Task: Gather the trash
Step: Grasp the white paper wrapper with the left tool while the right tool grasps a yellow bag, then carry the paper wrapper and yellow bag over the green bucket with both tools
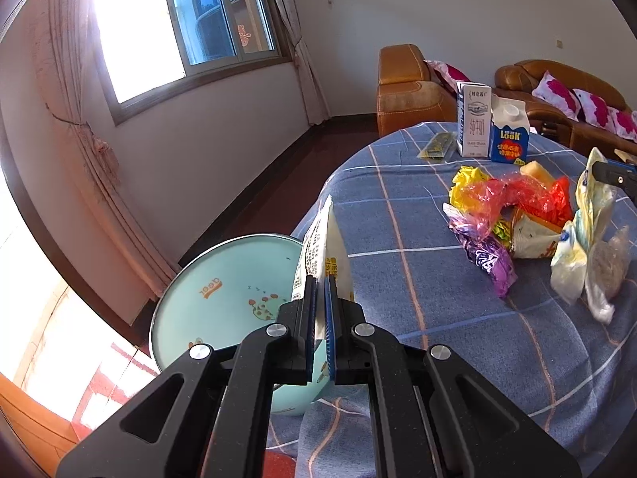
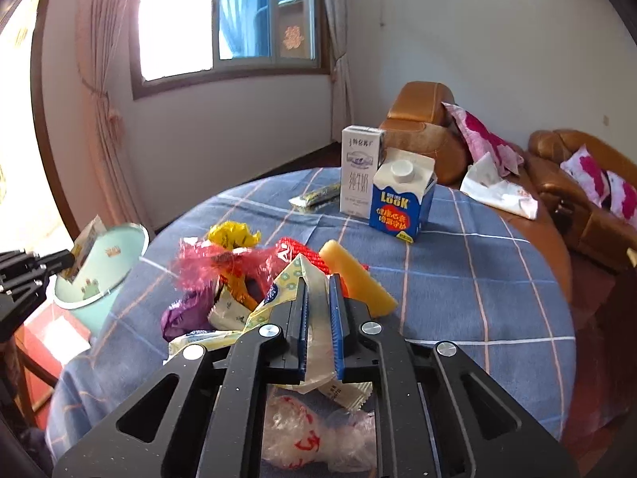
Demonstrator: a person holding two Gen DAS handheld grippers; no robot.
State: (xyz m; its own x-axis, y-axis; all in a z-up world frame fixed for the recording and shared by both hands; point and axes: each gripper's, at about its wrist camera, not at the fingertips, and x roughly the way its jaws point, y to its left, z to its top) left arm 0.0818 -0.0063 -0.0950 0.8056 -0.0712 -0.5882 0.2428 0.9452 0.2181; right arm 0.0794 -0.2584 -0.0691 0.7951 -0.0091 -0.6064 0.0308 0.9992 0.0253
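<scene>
My left gripper [image 1: 320, 290] is shut on a white and yellow food packet [image 1: 324, 243], held over the rim of a light green bin [image 1: 223, 298] beside the table's left edge. The bin also shows in the right wrist view [image 2: 115, 271], with the left gripper [image 2: 65, 261] at it. My right gripper [image 2: 318, 294] is shut on a pale yellow wrapper [image 2: 314, 318], lifted a little above the trash pile [image 2: 239, 275] of red, yellow and purple wrappers. The pile also shows in the left wrist view [image 1: 513, 215].
A round table with a blue checked cloth [image 2: 477, 279] holds a white milk carton [image 2: 358, 171], a blue carton [image 2: 402, 199], a small green packet [image 2: 314, 197], a yellow sponge [image 2: 358, 279] and a clear plastic bag [image 2: 318, 438]. Brown sofas [image 2: 577, 207] stand behind.
</scene>
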